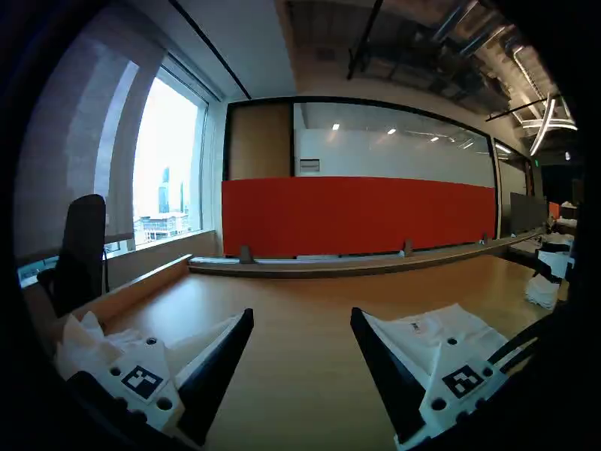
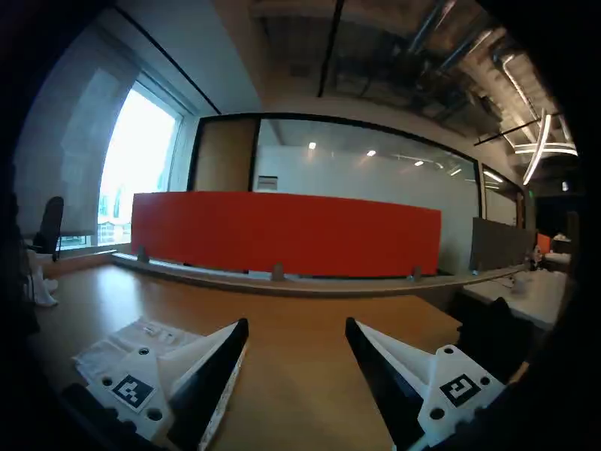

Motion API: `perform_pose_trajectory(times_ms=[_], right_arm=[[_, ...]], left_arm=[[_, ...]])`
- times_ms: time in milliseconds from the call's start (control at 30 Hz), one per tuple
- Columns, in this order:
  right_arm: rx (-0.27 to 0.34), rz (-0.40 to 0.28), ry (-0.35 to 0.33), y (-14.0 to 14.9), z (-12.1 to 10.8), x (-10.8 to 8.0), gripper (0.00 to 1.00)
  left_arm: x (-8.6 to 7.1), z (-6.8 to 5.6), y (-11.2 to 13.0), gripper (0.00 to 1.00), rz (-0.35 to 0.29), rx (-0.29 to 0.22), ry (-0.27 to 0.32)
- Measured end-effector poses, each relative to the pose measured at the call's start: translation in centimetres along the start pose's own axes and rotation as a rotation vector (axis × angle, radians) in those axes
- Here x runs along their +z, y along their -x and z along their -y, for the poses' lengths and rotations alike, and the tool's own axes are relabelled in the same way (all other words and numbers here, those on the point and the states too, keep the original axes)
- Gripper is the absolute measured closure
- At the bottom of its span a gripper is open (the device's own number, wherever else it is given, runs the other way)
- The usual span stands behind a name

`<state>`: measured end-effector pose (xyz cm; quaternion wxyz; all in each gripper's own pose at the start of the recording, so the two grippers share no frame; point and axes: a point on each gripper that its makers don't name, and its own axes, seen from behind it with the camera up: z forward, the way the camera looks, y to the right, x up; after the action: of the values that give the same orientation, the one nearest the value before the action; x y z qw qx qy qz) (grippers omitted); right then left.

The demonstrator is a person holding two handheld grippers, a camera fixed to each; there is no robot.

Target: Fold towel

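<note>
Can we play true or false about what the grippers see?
1. The left gripper is open with nothing between its fingers. True.
2. The divider panel behind the table is blue. False: it is red.
3. The right gripper is squeezing a towel. False: it is open and holds nothing.
4. A white towel lies on the wooden table. True.

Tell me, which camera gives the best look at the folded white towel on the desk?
The left gripper view: the folded white towel lies flat on the desk, bright, with its top face in plain sight. The right gripper view shows what is probably the same towel at lower left, dimmer and partly hidden behind a finger.
</note>
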<state>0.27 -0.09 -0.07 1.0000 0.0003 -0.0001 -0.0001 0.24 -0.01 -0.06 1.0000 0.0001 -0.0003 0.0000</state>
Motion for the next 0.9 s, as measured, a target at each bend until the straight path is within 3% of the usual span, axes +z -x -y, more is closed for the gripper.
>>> perform_pose_trajectory(times_ms=[500,900], right_arm=[[-0.001,0.026,-0.01,-7.8,1.0,-1.8,0.0],[-0.028,0.038,-0.007,-11.0,1.0,-2.6,0.0]], left_arm=[[-1.6,0.3,-7.2,0.04,0.028,0.019,-0.001],[-2.4,0.1,-10.2,0.04,0.055,0.021,0.01]])
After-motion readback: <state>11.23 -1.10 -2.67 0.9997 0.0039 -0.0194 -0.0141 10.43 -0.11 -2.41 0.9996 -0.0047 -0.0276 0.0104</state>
